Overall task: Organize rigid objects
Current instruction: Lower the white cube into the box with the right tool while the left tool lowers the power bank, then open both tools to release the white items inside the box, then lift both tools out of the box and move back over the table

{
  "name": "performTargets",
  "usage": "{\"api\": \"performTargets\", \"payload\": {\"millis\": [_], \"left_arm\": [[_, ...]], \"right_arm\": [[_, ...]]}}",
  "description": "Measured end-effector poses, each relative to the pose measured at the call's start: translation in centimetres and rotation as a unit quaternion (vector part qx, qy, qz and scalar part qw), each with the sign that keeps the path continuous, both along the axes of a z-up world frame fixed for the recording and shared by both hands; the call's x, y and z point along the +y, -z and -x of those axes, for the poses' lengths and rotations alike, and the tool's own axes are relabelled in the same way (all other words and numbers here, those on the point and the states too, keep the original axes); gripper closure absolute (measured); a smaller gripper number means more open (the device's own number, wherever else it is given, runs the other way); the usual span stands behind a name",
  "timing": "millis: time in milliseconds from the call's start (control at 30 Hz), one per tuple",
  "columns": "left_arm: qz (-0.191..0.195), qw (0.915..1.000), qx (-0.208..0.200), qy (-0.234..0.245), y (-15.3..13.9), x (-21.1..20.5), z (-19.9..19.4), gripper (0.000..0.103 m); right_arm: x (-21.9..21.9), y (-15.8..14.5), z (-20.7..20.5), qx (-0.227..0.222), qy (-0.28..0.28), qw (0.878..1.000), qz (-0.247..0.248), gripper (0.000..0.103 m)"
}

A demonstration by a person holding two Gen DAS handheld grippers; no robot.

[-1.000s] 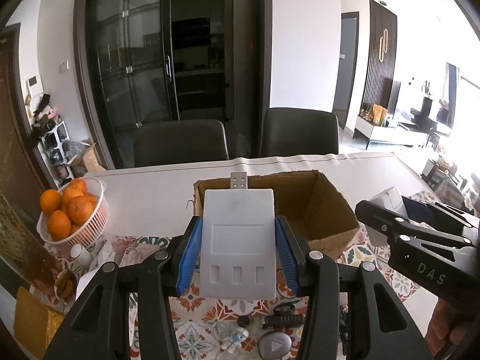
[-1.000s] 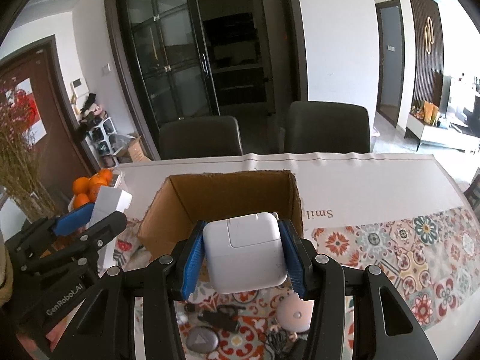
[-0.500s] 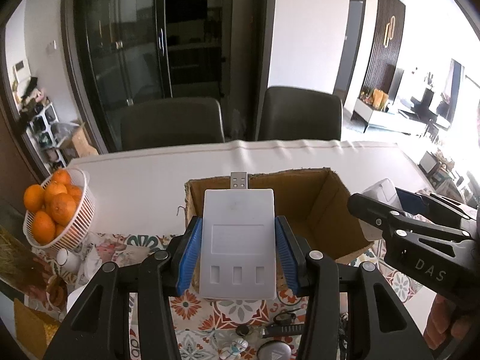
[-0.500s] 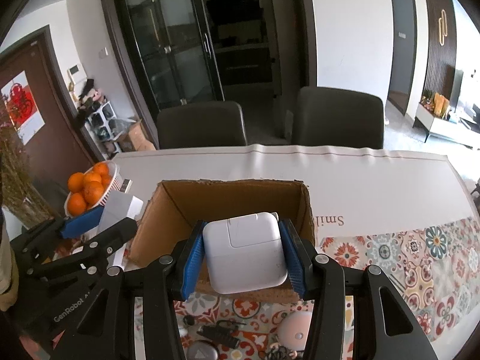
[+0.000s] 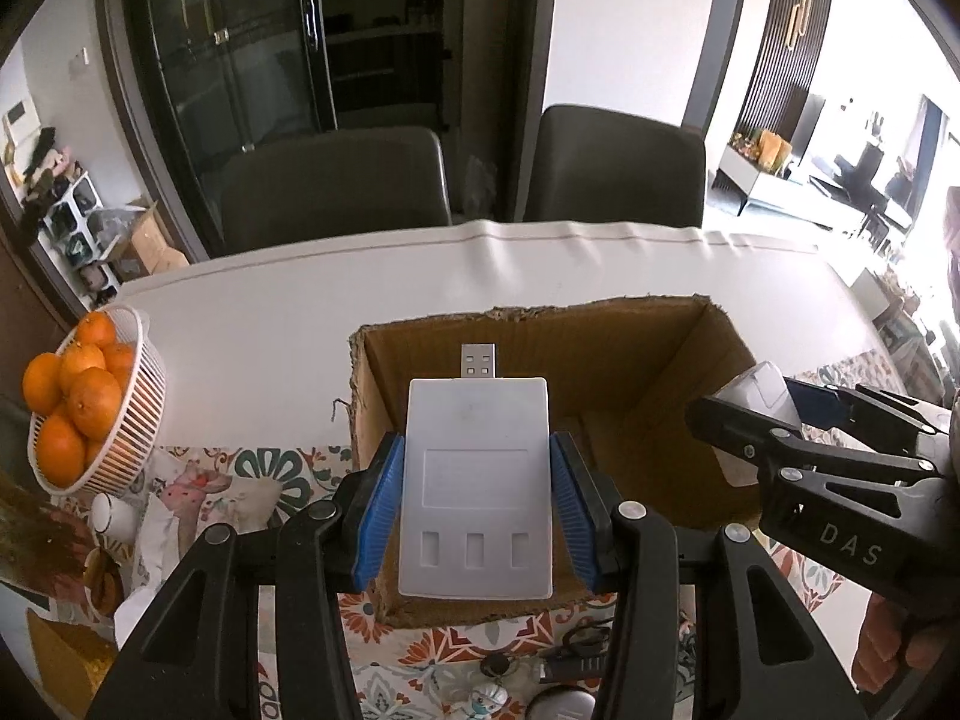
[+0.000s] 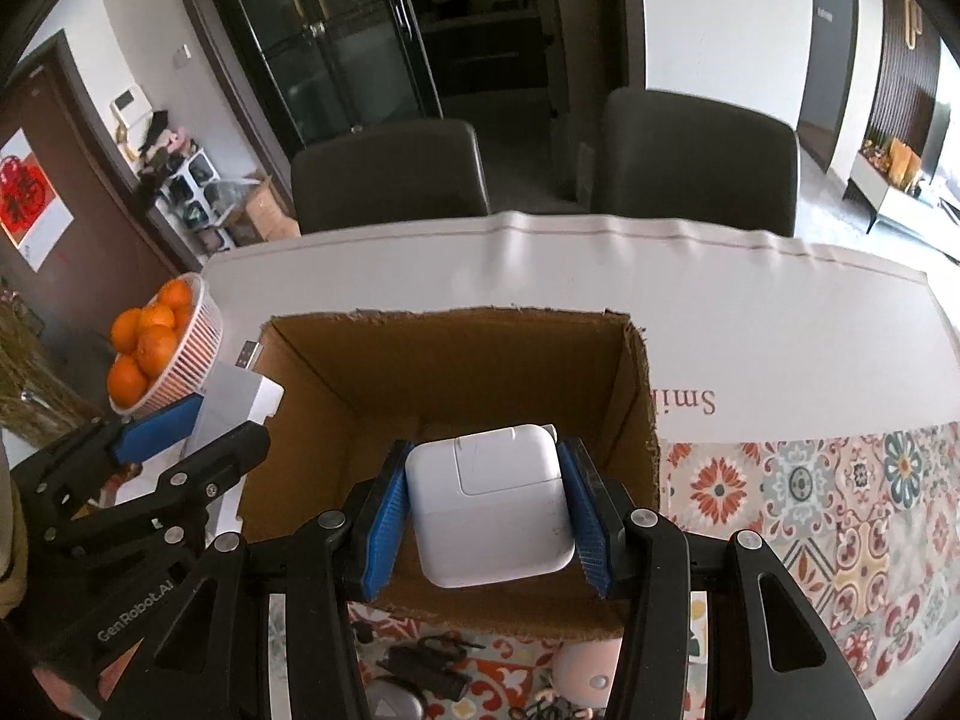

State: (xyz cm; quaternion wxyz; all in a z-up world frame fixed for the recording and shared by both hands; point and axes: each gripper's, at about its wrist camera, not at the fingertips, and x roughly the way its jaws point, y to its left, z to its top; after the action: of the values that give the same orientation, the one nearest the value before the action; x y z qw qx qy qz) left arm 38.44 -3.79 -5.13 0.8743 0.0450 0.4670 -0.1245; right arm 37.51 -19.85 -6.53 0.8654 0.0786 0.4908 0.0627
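In the left wrist view, the left gripper (image 5: 477,501) has its jaws clamped on a flat white USB hub (image 5: 476,480), held at frame centre over the open cardboard box (image 5: 672,360) on the bench (image 5: 270,324).

In the right wrist view, the right gripper (image 6: 487,507) jaws pinch a white power adapter (image 6: 489,504), low centre, above the same box.

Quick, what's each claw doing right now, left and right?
Left claw: closed on the flat white USB device, over the cardboard box.
Right claw: closed on the white power adapter.
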Motion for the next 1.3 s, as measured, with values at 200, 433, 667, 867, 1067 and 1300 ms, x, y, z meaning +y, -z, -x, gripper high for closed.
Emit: {"api": "performTargets", "payload": {"millis": [200,433,667,867,1067,1300], "left_arm": [[-0.004,0.9999,0.01,-0.007,0.8,-0.1,-0.5,0.055],[-0.008,0.9999,-0.001,-0.015,0.5,-0.1,0.1,0.049],[-0.012,0.9991,-0.031,-0.026,-1.3,0.2,2.3,0.045],[-0.021,0.9975,-0.06,-0.03,-2.9,0.6,4.5,0.043],[-0.015,0.9966,-0.075,-0.03,-4.1,1.0,6.9,0.042],[-0.014,0.9952,-0.091,-0.034,-4.7,1.7,9.8,0.041]], "right_arm": [[-0.2,1.2,-0.9,0.021,0.0,1.0,-0.004,0.052],[-0.7,0.9,-0.5,0.012,0.014,1.0,-0.006,0.05],[-1.0,-1.0,1.7,-0.03,0.033,0.999,0.005,0.05],[-1.2,-2.5,3.9,-0.064,0.048,0.997,0.019,0.05],[-1.2,-4.0,6.4,-0.089,0.051,0.994,0.02,0.05],[-0.6,-5.0,9.2,-0.112,0.052,0.992,0.025,0.05]]}}
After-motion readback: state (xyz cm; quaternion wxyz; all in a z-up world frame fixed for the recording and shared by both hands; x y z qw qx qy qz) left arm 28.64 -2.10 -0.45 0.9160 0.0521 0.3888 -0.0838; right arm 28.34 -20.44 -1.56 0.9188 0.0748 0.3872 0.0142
